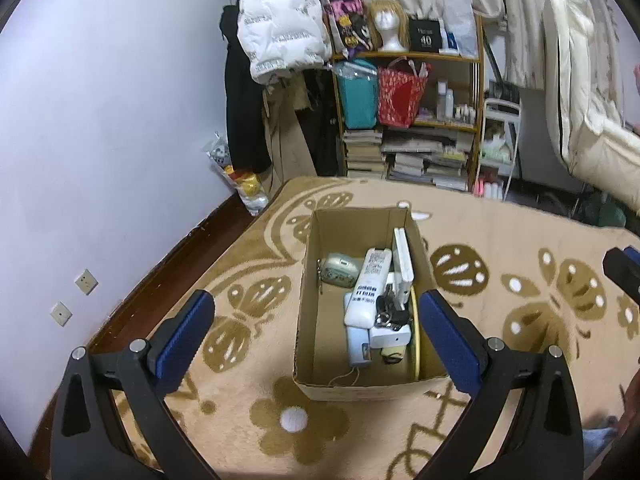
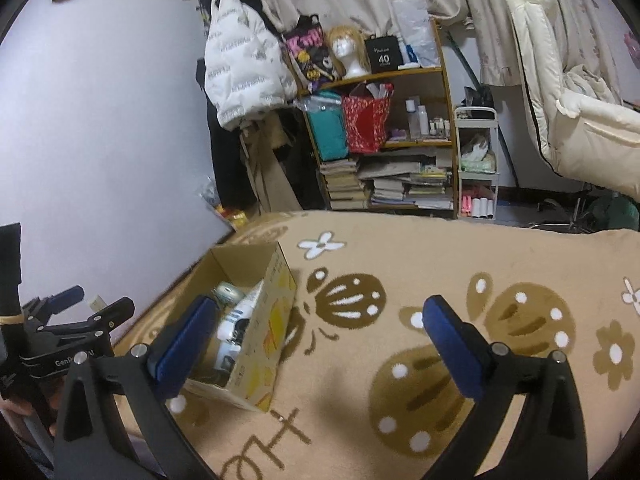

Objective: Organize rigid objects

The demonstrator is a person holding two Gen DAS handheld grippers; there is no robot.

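So, a tan blanket (image 1: 500, 232) with brown butterfly and flower print covers the whole work surface. On it sits an open cardboard box (image 1: 316, 280), also seen at the left in the right wrist view (image 2: 276, 320), printed yellow on its outer side there. Behind the blanket stands a wooden shelf (image 1: 478, 92) stacked with books, bags and a wig head; a white puffer jacket (image 1: 276, 20) hangs left of it.

All the rigid items lie inside the box, piled toward its right wall: a white remote control (image 1: 368, 288) on top with its label up, a flat white device (image 1: 402, 258) leaning against the right wall, a silver oval case (image 1: 340, 270) at the back left, a bunch of dark keys (image 1: 390, 314) beside the remote, a small white charger block (image 1: 390, 336) under them. A pale cord trails to the near wall.

Left gripper (image 1: 316, 340) hovers over the box's near end, jaws spread wide, nothing between the blue pads. Right gripper (image 2: 316, 344) hangs over the blanket just right of the box, jaws equally wide, empty.
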